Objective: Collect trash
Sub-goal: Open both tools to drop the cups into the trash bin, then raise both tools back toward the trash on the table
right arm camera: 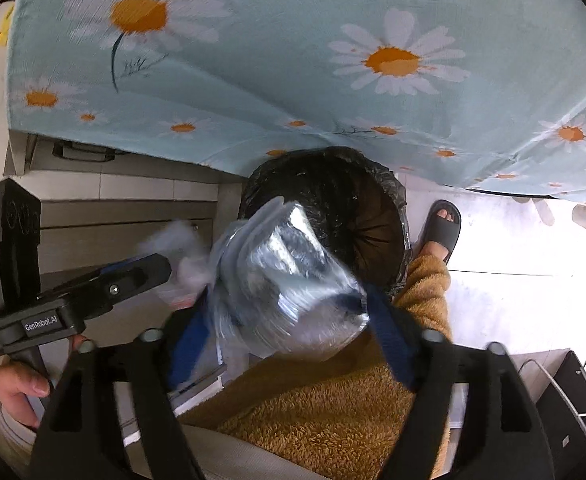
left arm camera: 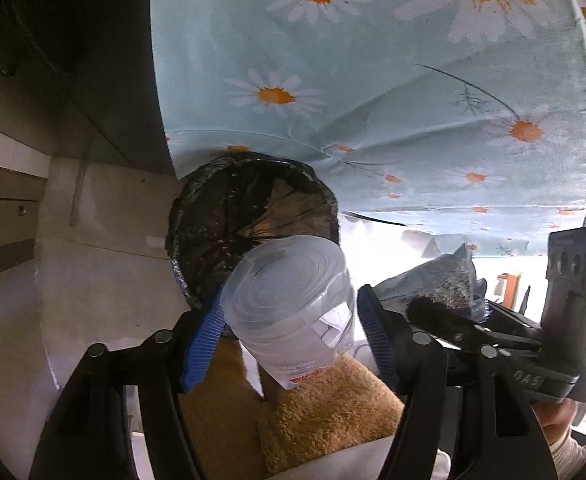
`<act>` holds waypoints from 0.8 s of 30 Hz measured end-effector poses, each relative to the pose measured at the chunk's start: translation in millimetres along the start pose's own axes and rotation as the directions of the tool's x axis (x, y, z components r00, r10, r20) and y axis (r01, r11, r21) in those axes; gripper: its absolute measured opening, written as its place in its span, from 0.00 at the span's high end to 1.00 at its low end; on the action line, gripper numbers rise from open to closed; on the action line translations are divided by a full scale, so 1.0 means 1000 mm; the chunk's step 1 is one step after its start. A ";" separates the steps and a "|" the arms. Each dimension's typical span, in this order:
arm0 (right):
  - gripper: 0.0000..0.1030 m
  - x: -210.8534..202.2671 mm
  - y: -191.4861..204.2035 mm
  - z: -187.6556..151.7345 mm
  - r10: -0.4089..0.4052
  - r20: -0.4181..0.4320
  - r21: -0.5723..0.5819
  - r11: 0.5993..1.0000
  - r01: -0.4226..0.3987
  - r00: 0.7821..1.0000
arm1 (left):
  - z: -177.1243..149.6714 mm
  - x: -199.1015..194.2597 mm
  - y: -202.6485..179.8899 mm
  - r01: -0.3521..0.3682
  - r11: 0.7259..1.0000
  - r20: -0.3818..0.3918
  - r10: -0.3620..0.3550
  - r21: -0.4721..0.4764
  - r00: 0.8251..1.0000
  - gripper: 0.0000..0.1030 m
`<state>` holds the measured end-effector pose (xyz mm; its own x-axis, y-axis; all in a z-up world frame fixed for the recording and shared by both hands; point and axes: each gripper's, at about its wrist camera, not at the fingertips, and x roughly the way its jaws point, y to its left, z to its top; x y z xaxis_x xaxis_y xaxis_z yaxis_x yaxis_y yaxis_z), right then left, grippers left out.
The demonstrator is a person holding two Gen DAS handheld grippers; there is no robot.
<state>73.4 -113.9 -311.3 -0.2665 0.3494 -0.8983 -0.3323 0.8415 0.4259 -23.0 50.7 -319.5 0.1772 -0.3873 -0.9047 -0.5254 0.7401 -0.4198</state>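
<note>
Holding a clear plastic cup (left arm camera: 293,312) in the left gripper (left arm camera: 289,344) and crumpled clear wrapper (right arm camera: 289,276) in the right gripper (right arm camera: 285,340), centre both over the black-lined bin (left arm camera: 249,208) before releasing.

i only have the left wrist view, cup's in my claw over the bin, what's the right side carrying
Observer: The right claw is shut on a crumpled clear plastic wrapper, blurred in that view.
Operator: is it over the bin too
Observer: Yes, the wrapper overlaps the black-lined bin mouth in the right view.
Operator: anything near the bin i can't see
Observer: A foot in a dark slide sandal stands just beside the bin, on the far side from your claw.
Operator: is my cup visible from there
Observer: Only as a pale blur beyond the left claw, so its grip can't be judged there.
</note>
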 end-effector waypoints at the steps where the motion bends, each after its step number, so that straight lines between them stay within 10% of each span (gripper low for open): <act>1: 0.24 -0.001 -0.001 0.001 -0.003 0.002 0.002 1.000 0.003 1.000 | 0.000 0.000 0.001 0.003 1.000 0.000 -0.003 -0.005 1.000 0.26; 24: 0.24 -0.050 0.011 -0.010 -0.033 0.108 -0.037 0.999 0.037 0.994 | 0.002 -0.039 -0.011 -0.014 0.998 0.076 0.010 0.058 0.997 0.26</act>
<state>74.2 -125.9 -260.5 -0.1559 0.3640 -0.9183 -0.3756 0.8380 0.3959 -22.2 58.6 -279.4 0.2347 -0.3373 -0.9117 -0.4784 0.7764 -0.4104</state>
